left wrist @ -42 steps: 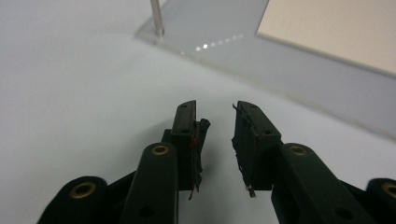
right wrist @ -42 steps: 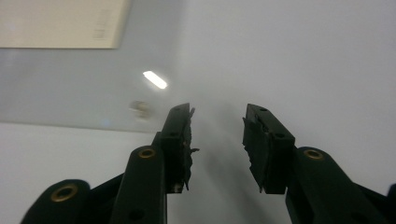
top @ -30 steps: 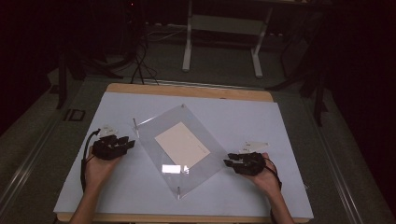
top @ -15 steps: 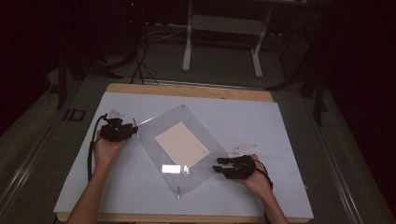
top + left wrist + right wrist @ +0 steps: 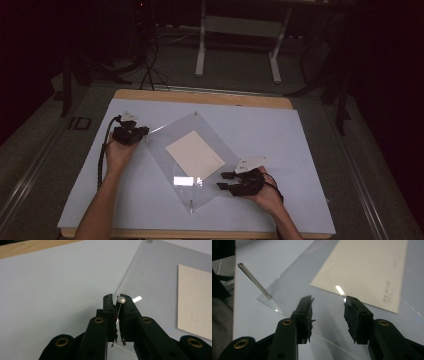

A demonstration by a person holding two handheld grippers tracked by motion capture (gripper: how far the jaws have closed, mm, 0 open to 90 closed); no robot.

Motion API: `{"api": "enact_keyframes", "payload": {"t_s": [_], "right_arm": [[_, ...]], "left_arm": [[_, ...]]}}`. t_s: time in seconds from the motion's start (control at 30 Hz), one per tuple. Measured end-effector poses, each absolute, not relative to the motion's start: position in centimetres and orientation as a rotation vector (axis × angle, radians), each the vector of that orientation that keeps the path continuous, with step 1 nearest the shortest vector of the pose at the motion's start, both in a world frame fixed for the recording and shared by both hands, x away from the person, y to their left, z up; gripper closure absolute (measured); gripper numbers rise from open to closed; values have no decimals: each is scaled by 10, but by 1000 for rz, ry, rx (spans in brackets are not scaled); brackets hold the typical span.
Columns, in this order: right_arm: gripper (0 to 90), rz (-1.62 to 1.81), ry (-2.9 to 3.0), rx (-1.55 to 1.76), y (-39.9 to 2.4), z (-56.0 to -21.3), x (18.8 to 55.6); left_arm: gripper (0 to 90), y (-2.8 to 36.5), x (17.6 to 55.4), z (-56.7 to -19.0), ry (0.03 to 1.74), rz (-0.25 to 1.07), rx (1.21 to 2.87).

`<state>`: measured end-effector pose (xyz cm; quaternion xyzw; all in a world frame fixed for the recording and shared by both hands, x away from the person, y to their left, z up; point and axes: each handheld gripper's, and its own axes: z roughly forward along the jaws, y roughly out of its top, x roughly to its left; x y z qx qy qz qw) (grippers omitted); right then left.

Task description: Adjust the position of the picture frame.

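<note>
Left claw (image 5: 118, 305): jaws have just closed, clamped on a small metal standoff pin (image 5: 121, 299) at the left corner of the clear acrylic panel (image 5: 200, 165). Right claw (image 5: 327, 308): jaws apart with nothing between them, having just been opening, poised over the panel's near right edge. The panel lies flat, turned diamond-wise, mid-table (image 5: 280, 135), a cream card (image 5: 195, 155) at its centre.
</note>
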<state>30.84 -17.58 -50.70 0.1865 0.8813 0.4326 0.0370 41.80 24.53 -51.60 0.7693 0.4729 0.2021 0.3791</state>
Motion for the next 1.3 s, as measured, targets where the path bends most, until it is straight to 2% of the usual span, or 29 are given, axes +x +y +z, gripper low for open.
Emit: {"api": "enact_keyframes", "payload": {"t_s": [0.33, 0.57, 0.93, 1.1, 1.13, 1.17, 1.23, 1.3], "right_arm": [[559, 1370, 2769, 455, -154, -507, 299], [577, 1413, 2836, 235, -134, -505, 285], [612, 1429, 2898, 132, -102, -517, 275], [666, 1419, 2899, 104, -89, -523, 272], [698, 1404, 2893, 97, -86, -525, 271], [771, 1391, 2891, 94, -83, -529, 271], [823, 1370, 2884, 77, -80, -533, 270], [837, 1357, 2861, 63, -79, -534, 267]], "left_arm": [[850, 247, 420, -516, 1179, 500, 1984], [850, 247, 421, -515, 1187, 493, 1980], [850, 247, 421, -515, 1192, 490, 1978], [850, 248, 422, -515, 1187, 484, 1982], [850, 248, 422, -515, 1185, 484, 1984], [850, 248, 422, -515, 1182, 483, 1986], [850, 248, 423, -515, 1176, 485, 1989], [849, 248, 423, -515, 1174, 491, 1989]]}}
